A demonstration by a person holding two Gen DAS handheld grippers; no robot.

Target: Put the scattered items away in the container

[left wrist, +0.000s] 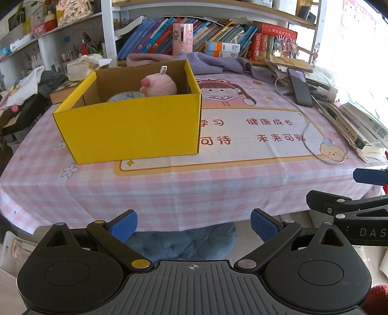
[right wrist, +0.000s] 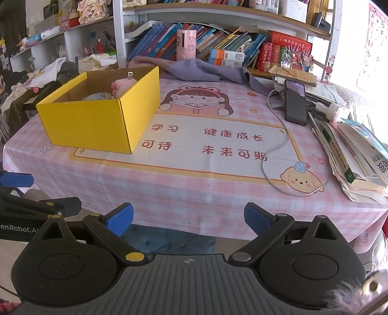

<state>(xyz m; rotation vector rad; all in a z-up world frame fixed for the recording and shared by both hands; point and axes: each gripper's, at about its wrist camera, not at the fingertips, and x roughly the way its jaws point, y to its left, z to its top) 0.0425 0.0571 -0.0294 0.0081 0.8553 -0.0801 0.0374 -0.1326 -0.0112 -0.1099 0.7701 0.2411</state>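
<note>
Here both grippers' fingers (left wrist: 123, 225) (right wrist: 120, 218) are released; a pink checked tablecloth (right wrist: 194, 189) fronts crowded bookshelves (right wrist: 218, 41).

- You are in a home, at a child's study desk.
- The table (right wrist: 194, 189) wears a pink checked cloth (right wrist: 169, 193) with a cartoon girl (right wrist: 196, 99) on it.
- Behind it, shelves (right wrist: 218, 17) hold rows of books (right wrist: 218, 41) and small toys.
- Clothes (right wrist: 48, 72) lie piled on the left.
- A phone (right wrist: 294, 103) and workbooks (right wrist: 351, 155) sit on the right.
</note>
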